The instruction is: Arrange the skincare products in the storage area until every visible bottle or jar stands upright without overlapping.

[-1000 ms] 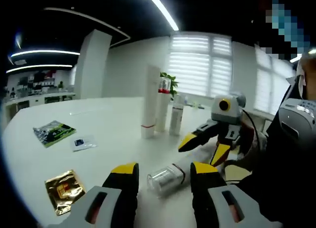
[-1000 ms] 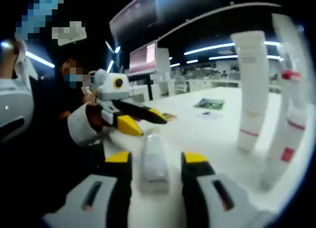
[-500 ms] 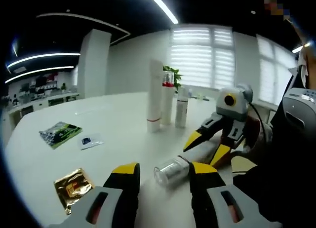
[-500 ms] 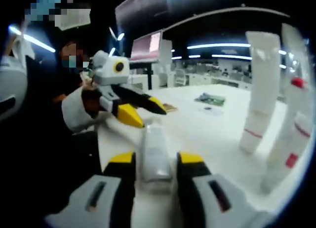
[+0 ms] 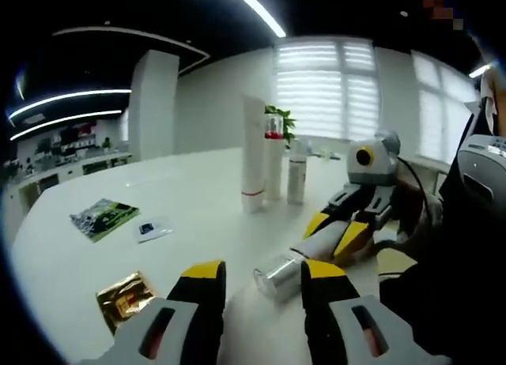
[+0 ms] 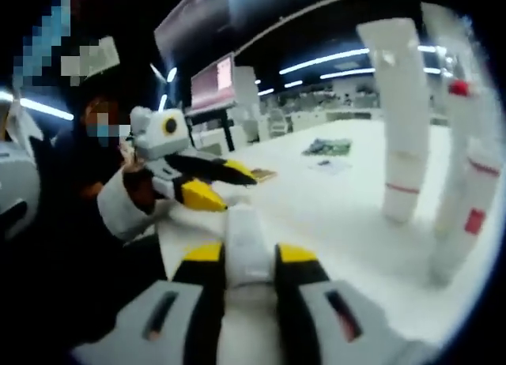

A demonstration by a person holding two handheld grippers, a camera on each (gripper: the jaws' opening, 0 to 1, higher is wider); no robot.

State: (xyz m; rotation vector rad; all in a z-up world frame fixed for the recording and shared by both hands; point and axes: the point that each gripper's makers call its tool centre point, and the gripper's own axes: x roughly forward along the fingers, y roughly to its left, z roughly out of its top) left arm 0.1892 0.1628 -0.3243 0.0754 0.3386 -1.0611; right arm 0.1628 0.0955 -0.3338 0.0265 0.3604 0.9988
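My right gripper (image 6: 247, 258) pinches the lying bottle (image 6: 247, 246) on the white table (image 5: 182, 215) | my left gripper (image 5: 257, 282) spread, just off its cap | 3 tubes (image 5: 273, 163) upright beyond.

white tube (image 5: 253, 152), red band | gold sachet (image 5: 125, 299) | green packet (image 5: 103, 217)

Bright, even indoor light. Ceiling light strips (image 5: 257, 12) glare overhead; blinded windows (image 5: 324, 92) ahead of the left tongs blow out white. White table (image 5: 182, 199) reflects softly, shadows faint. Right gripper view soft, motion-blurred; tall white tube (image 6: 399, 116) bows near edge. Strong fisheye bending throughout.
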